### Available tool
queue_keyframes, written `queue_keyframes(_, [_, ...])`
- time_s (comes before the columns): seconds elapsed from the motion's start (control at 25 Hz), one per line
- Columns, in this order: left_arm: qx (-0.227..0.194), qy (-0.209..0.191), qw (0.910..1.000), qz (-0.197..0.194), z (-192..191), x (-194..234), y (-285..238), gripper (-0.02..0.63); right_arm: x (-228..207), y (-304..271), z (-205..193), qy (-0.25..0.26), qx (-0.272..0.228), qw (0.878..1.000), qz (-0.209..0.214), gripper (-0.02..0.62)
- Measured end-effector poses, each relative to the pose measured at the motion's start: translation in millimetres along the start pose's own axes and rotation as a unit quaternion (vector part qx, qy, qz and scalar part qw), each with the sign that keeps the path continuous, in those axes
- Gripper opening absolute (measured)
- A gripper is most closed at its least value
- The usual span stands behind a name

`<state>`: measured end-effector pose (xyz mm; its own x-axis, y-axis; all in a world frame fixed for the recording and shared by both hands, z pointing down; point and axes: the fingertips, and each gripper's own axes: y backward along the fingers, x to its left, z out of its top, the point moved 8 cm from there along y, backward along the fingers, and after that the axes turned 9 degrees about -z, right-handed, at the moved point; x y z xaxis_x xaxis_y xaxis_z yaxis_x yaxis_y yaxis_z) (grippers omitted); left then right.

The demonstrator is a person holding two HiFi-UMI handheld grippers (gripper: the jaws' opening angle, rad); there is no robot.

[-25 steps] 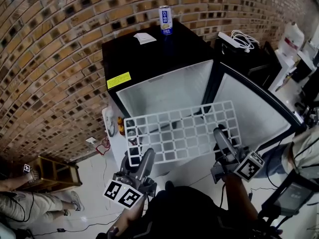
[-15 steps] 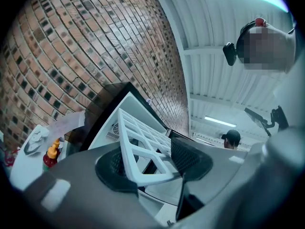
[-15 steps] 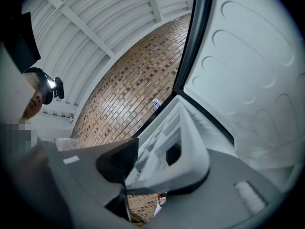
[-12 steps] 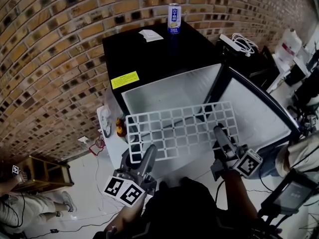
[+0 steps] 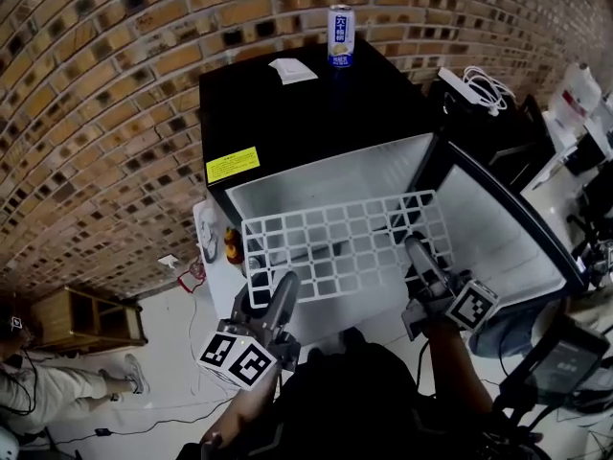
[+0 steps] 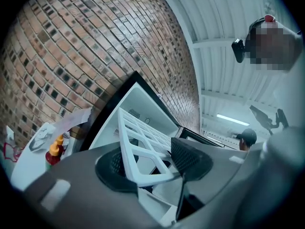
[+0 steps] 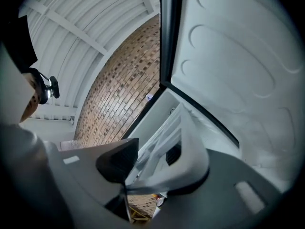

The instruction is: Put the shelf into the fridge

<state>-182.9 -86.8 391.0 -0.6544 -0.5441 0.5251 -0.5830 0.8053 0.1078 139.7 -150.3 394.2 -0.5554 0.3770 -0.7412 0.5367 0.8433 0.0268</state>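
Head view shows the shelf (image 5: 345,242) held flat before the open fridge (image 5: 287,113). The left gripper (image 5: 285,286) is clamped on its 7 o'clock corner, the right gripper (image 5: 415,249) on its 4 o'clock edge. A can (image 5: 341,35) stands at 12 o'clock on the fridge top.

white lattice shelf (image 5: 337,244); fridge (image 5: 287,103) black outside, white within, with a yellow label (image 5: 233,164); blue and white can (image 5: 341,36); brick wall (image 5: 105,75) mottled brown, tan and dark; black-and-white square markers on the left gripper (image 5: 284,286) and right gripper (image 5: 415,249)
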Motion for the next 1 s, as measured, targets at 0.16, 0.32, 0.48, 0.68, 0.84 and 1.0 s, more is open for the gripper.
queue_keyframes(0.16, [-0.002,0.006,0.9999,0.015,-3.0,-0.4,-11.0,0.209,-11.0,-9.6,7.6,-0.008,0.008,1.0,0.003,0.19])
queue_keyframes(0.32, [-0.007,0.011,0.9994,0.033,-3.9,7.5,-13.9,0.209,-19.5,-24.5,7.8,-0.011,0.03,0.999,0.009,0.19])
queue_keyframes(0.48, [-0.004,0.008,0.999,0.043,-0.5,6.5,-20.3,0.209,-24.0,-33.1,11.5,-0.017,0.035,0.999,0.014,0.19])
queue_keyframes(0.68, [-0.006,0.012,0.9987,0.049,-3.2,10.2,-27.5,0.206,-35.4,-38.3,12.6,-0.025,0.041,0.999,0.006,0.19])
queue_keyframes(0.84, [-0.005,0.022,0.9983,0.055,-6.3,13.9,-31.8,0.204,-40.1,-41.8,13.3,-0.026,0.045,0.999,0.003,0.189])
queue_keyframes(1.0, [-0.009,0.026,0.9978,0.06,-7.9,17.8,-30.3,0.204,-40.2,-49.0,11.6,-0.029,0.049,0.998,0.012,0.188])
